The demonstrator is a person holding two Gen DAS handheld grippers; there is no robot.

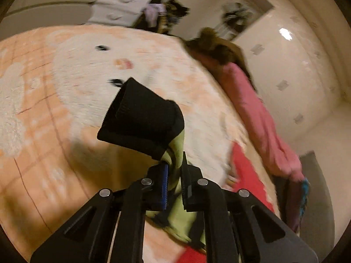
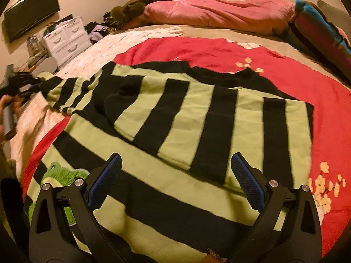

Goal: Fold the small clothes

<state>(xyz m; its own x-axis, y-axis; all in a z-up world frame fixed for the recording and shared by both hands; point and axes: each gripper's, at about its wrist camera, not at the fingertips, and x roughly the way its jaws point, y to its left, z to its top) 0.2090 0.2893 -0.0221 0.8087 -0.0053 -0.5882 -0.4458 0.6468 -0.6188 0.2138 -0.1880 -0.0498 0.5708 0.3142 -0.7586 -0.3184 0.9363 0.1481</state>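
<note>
A green and black striped sweater (image 2: 175,114) lies spread on a red blanket (image 2: 307,87), with a frog patch (image 2: 59,175) near its hem. My right gripper (image 2: 175,164) hovers open just above the sweater's body, nothing between its blue pads. One sleeve (image 2: 65,92) stretches out to the left, where my left gripper (image 2: 33,83) holds its end. In the left wrist view the left gripper (image 1: 175,166) is shut on the green sleeve fabric, and the black ribbed cuff (image 1: 140,118) sticks out past the fingertips, lifted off the bed.
A peach and white bedspread (image 1: 76,76) covers the bed beside the red blanket. A pink quilt (image 2: 219,13) and a striped cushion (image 2: 318,28) lie along the far edge. A white drawer unit (image 2: 65,37) and a wall television (image 2: 30,11) stand at the left.
</note>
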